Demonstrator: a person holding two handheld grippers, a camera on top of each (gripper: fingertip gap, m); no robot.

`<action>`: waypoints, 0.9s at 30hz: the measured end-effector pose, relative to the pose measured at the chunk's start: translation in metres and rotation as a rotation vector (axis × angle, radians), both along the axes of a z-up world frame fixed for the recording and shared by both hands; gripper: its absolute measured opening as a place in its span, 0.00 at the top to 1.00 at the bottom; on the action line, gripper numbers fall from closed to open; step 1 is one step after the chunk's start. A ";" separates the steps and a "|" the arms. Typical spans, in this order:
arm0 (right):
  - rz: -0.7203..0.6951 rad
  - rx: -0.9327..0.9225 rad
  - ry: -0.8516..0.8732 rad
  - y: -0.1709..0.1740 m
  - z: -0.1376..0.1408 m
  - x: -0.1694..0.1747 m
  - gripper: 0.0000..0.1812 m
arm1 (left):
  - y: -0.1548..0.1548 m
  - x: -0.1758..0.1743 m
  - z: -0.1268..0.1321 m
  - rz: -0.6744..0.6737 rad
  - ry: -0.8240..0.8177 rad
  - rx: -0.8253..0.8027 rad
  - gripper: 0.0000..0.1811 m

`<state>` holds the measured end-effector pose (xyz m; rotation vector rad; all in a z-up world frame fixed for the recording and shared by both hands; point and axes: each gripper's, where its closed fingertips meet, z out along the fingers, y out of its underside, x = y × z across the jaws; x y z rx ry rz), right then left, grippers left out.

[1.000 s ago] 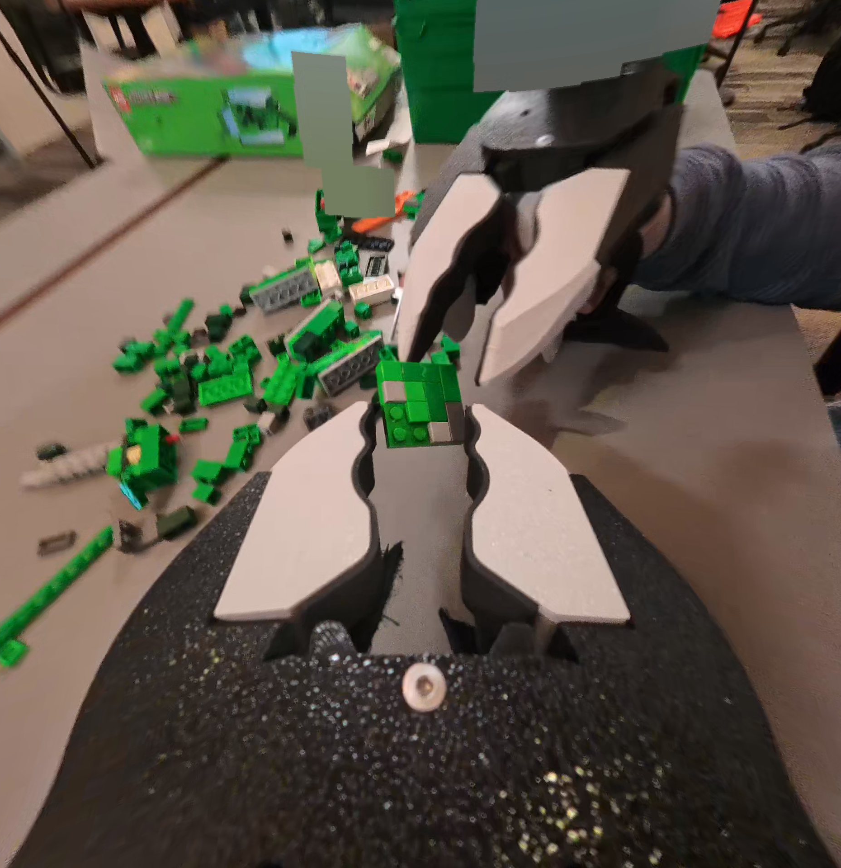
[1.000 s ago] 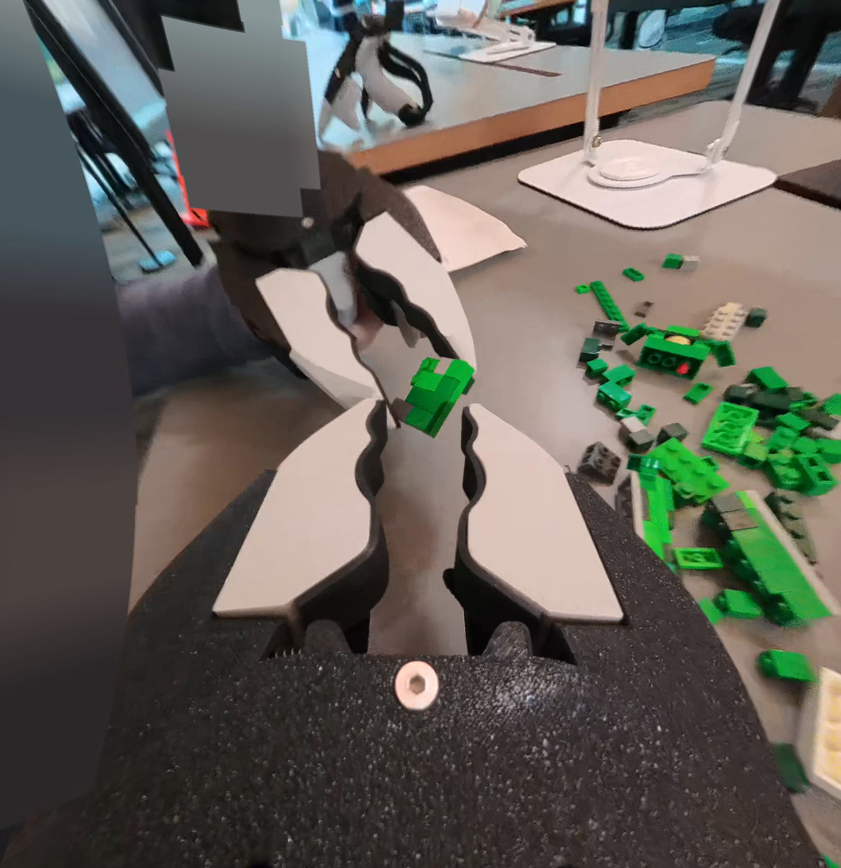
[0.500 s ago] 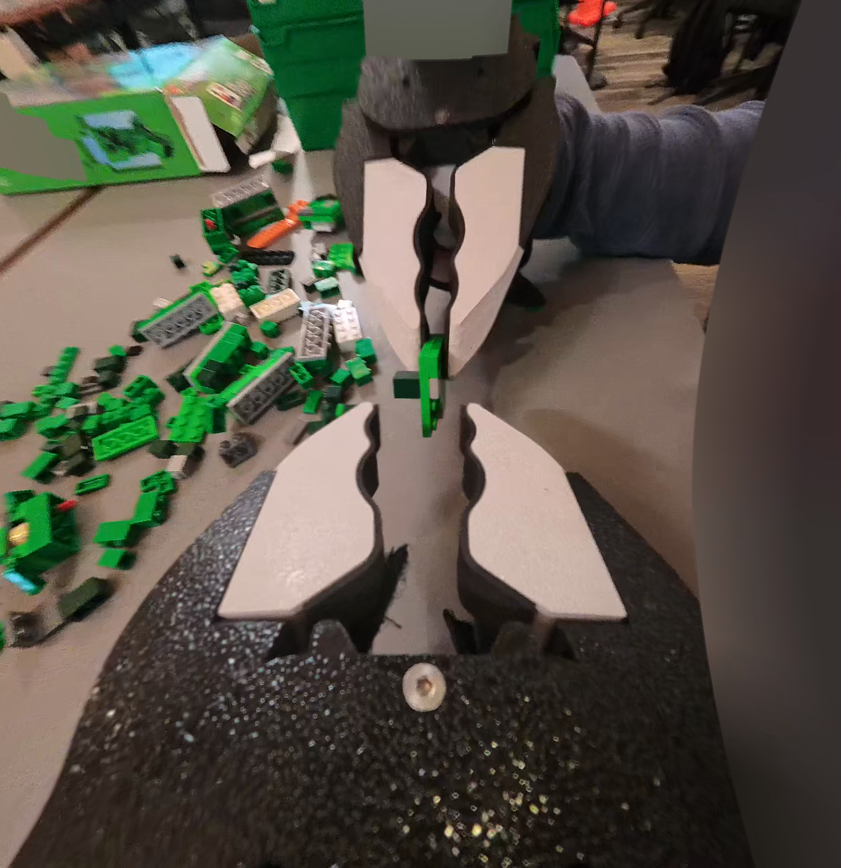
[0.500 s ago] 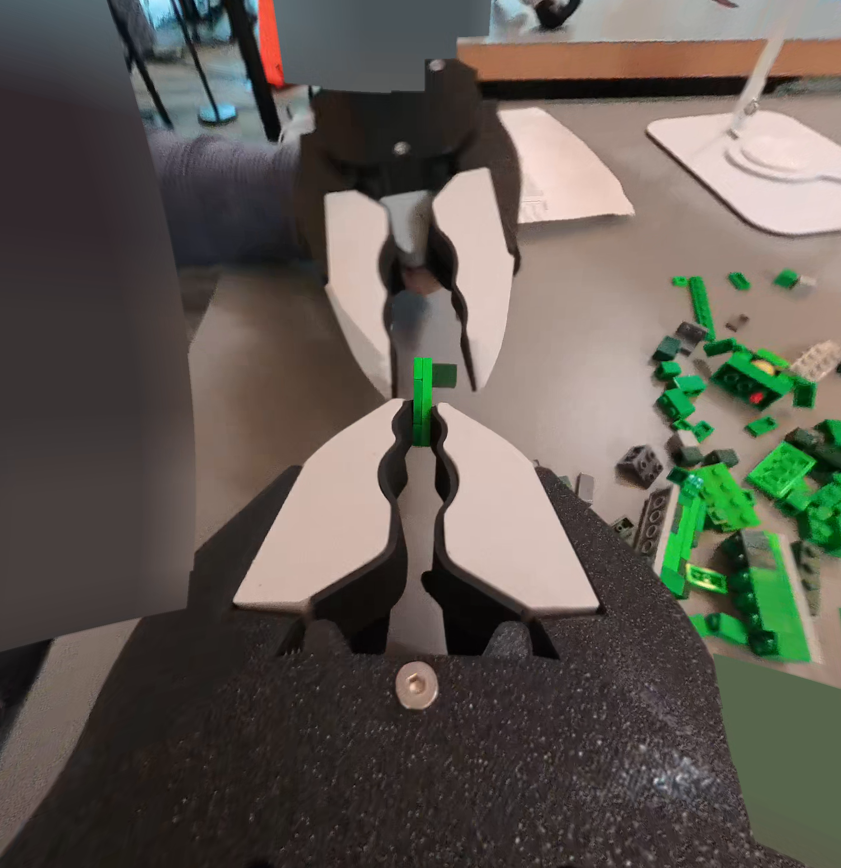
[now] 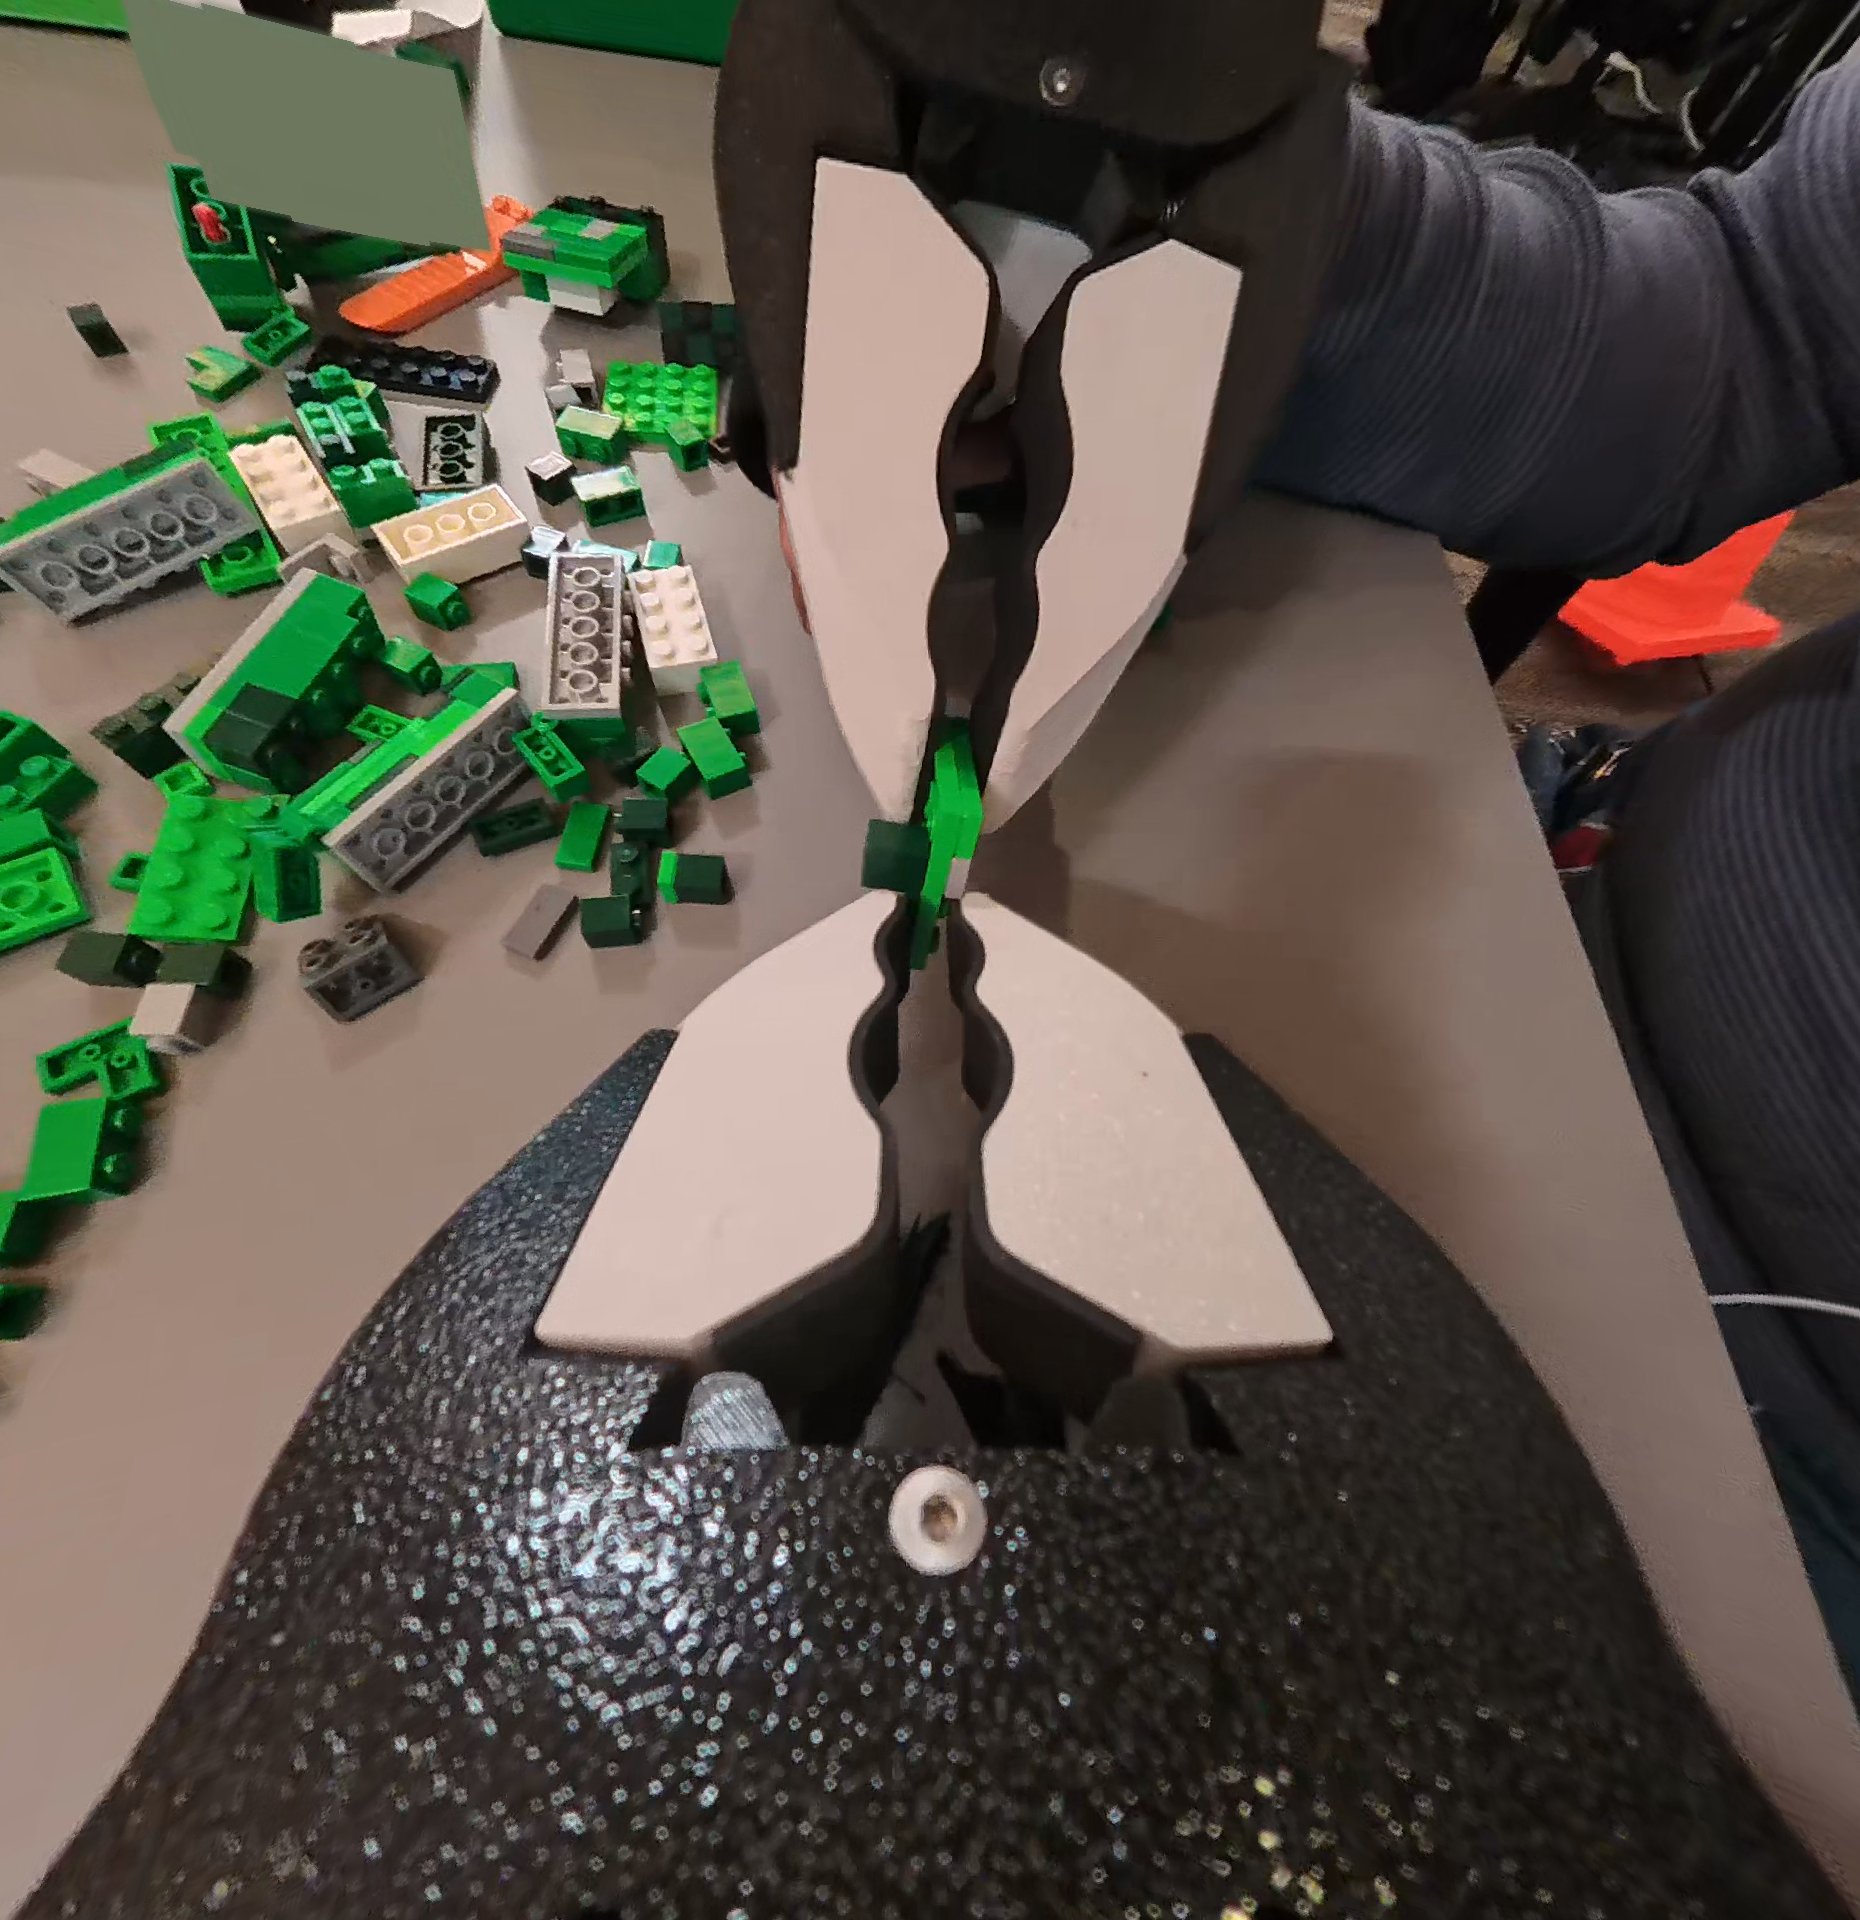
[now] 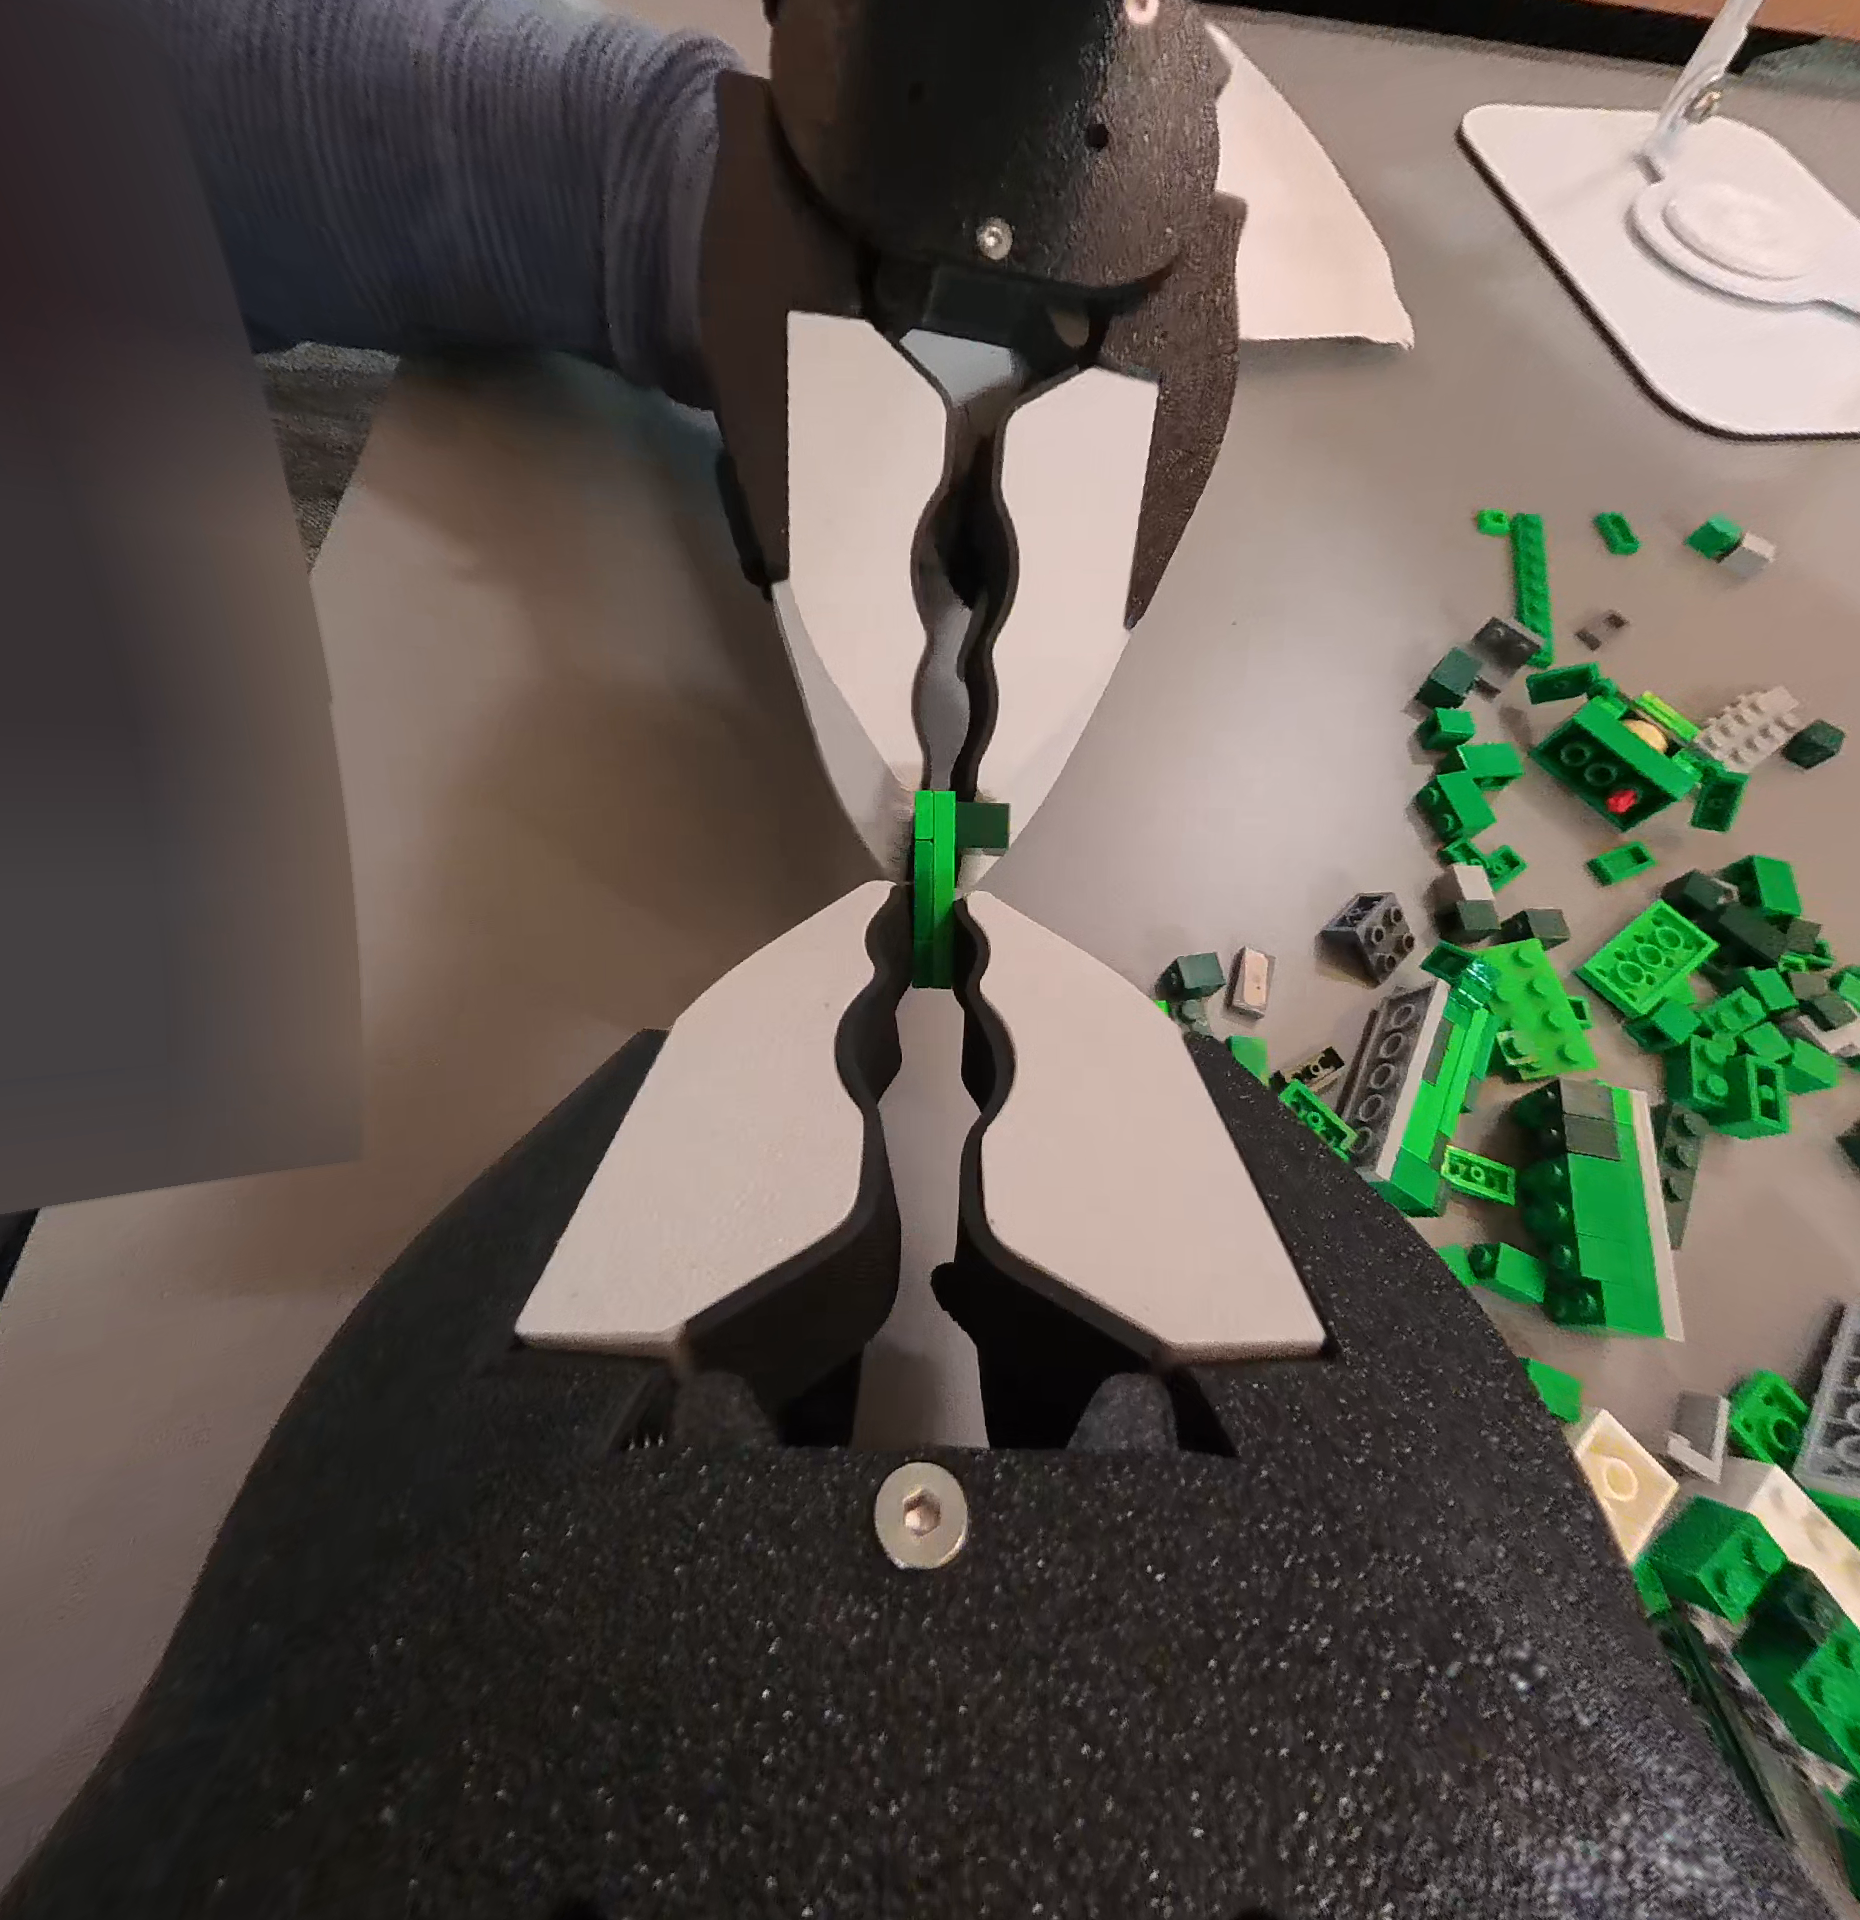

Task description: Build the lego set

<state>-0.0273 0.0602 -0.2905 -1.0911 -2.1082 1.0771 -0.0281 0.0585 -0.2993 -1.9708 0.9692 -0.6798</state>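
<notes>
A small assembly of thin green plates (image 5: 947, 831) with a dark green stud brick (image 5: 890, 854) on its side is held edge-on above the grey table (image 5: 1269, 831). My left gripper (image 5: 921, 920) is shut on its near edge. My right gripper (image 5: 952, 774) faces it tip to tip and is shut on the far edge. In the right wrist view the right gripper (image 6: 931, 912) clamps the assembly (image 6: 933, 894), with the left gripper (image 6: 941, 831) opposite. The clamped parts of the plates are hidden between the fingers.
Many loose green, grey and white bricks (image 5: 386, 675) lie on the table to the left, with an orange brick separator (image 5: 427, 281) behind them. The table edge (image 5: 1508, 790) runs close on the right. A white stand base (image 6: 1736, 260), a paper sheet (image 6: 1310, 249) and a person's blue sleeve (image 5: 1580, 343) are nearby. Both grippers' tips are close together, under 4 cm apart.
A second ago the left gripper held the assembly flat and the right was open. The right gripper then closed on it edge-on while the left opened. Now the left has closed on it too.
</notes>
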 end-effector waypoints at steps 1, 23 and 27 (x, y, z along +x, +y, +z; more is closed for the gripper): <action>-0.007 0.003 0.003 0.001 0.000 -0.001 0.96 | 0.001 -0.001 0.000 0.014 -0.003 -0.002 0.97; -0.176 0.023 0.094 0.021 0.009 -0.018 0.96 | 0.032 -0.283 -0.016 1.263 0.010 -0.084 1.00; -0.224 -0.025 0.074 0.029 0.006 -0.020 0.96 | 0.035 -0.300 -0.006 1.316 0.027 -0.041 1.00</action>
